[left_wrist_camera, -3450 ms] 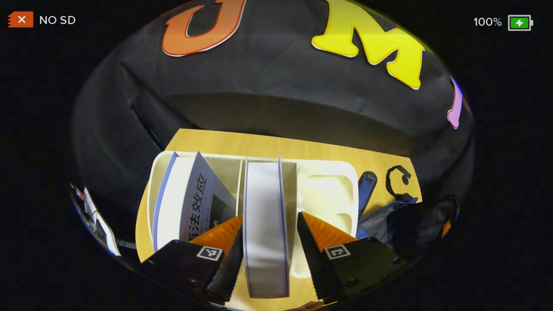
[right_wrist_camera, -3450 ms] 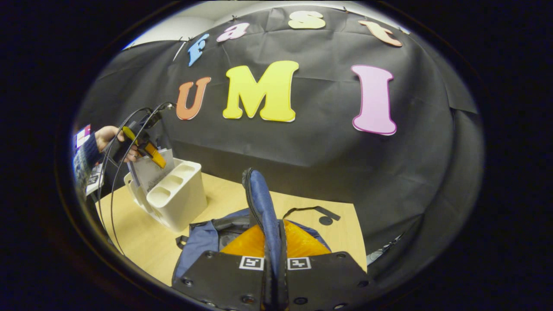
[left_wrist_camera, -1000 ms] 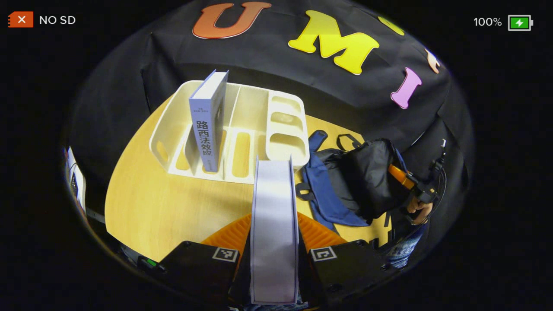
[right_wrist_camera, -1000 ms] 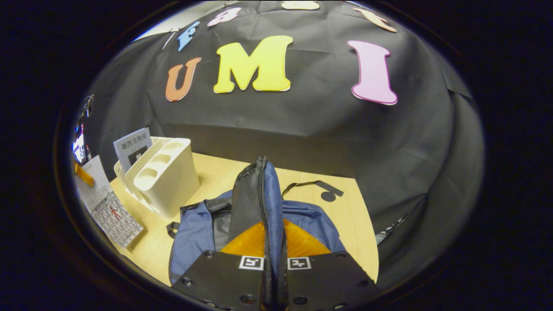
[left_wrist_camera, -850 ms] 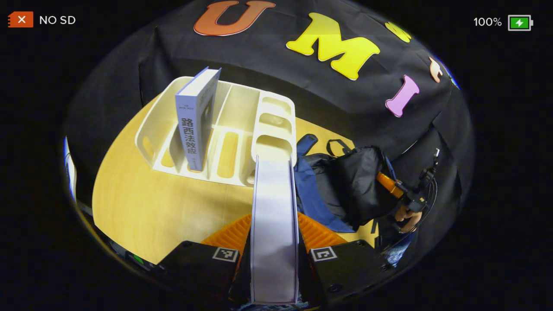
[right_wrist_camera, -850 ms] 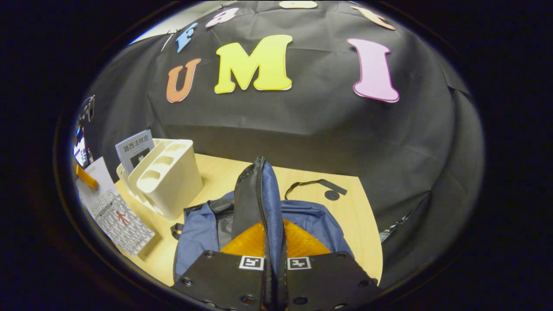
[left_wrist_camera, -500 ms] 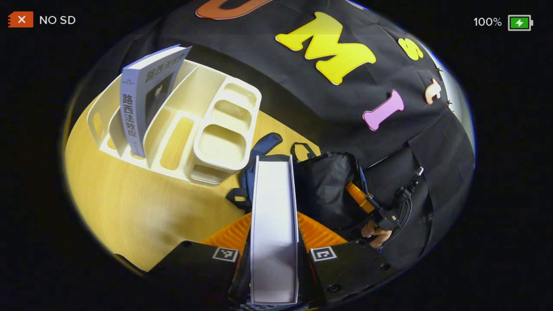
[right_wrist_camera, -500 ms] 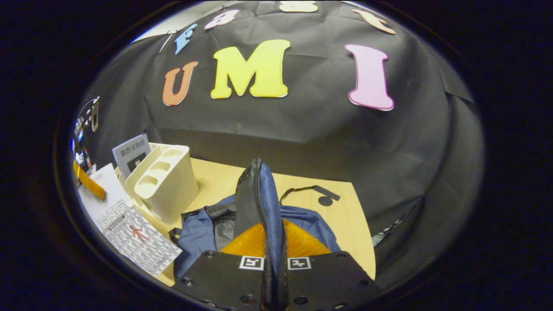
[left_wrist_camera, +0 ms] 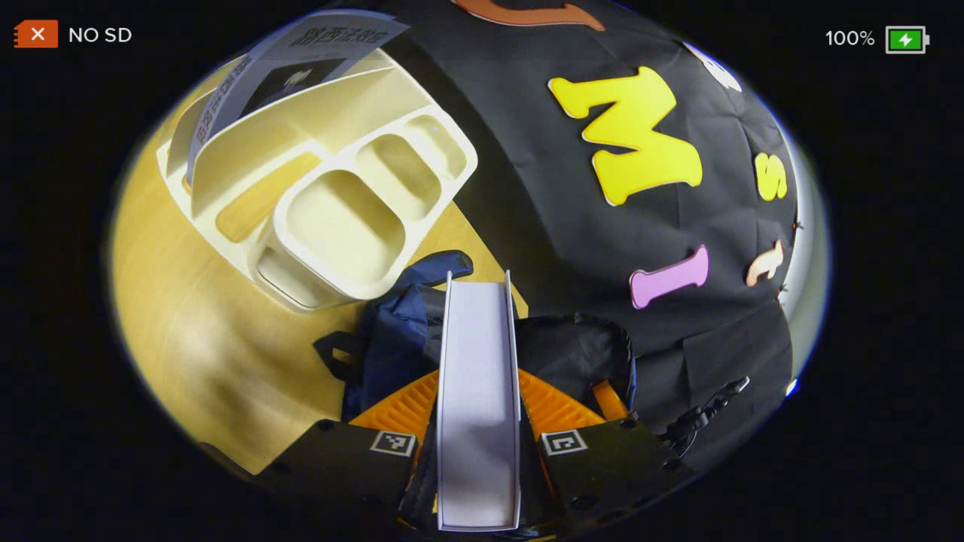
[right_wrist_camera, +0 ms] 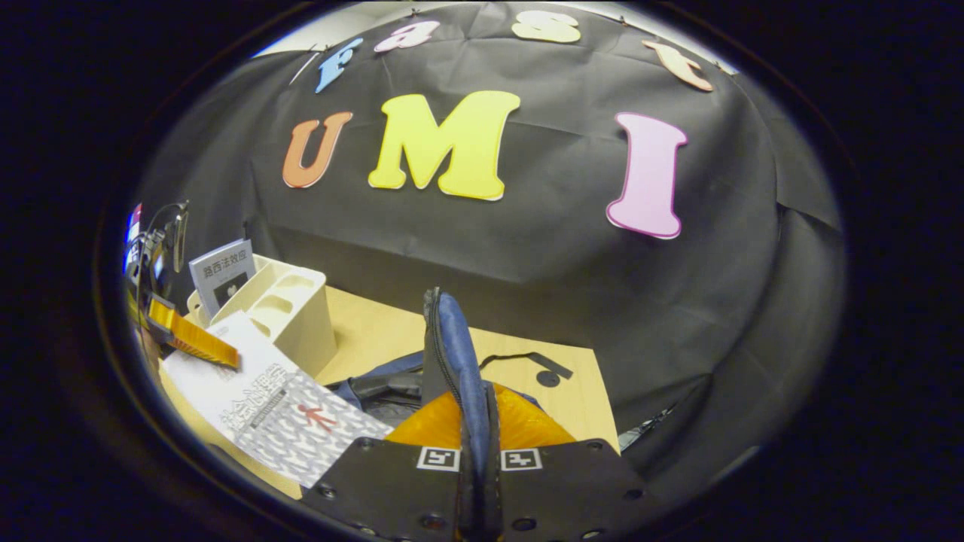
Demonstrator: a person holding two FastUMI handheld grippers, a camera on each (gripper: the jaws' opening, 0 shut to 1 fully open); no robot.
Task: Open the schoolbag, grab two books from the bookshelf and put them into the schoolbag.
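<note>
Two books: one is held in the left gripper point(left_wrist_camera: 478, 421), one is left in the bookshelf point(left_wrist_camera: 324, 188).
Left gripper: jaws are closed on the held book point(left_wrist_camera: 478, 376), fore-edge up, both fingers pressed on its covers; in the right gripper view the same gripper point(right_wrist_camera: 192, 340) is seen clamped on the book point(right_wrist_camera: 271, 410) at its upper left corner.
Held book, place: it is carried just above the schoolbag point(left_wrist_camera: 392, 339), its far end over the bag's dark open mouth; in the right gripper view its patterned cover is seen tilted, overlapping the left side of the schoolbag point(right_wrist_camera: 376, 388).
Second book: it point(left_wrist_camera: 294, 68) is stood leaning in the slot of the bookshelf farthest from the schoolbag; it is seen also in the right gripper view point(right_wrist_camera: 222, 275), behind the bookshelf point(right_wrist_camera: 290, 316).
Bookshelf: cream plastic, placed on the bench point(left_wrist_camera: 188, 331) just beside the schoolbag, on its left as seen in the right gripper view.
Right gripper: jaws point(right_wrist_camera: 476, 444) are closed on the zipped edge point(right_wrist_camera: 452, 354) of the schoolbag's flap, which is held upright above the bag.
Schoolbag: blue, lying open on the bench point(right_wrist_camera: 376, 331); a black strap point(right_wrist_camera: 527, 361) is lying on the bench behind it.
</note>
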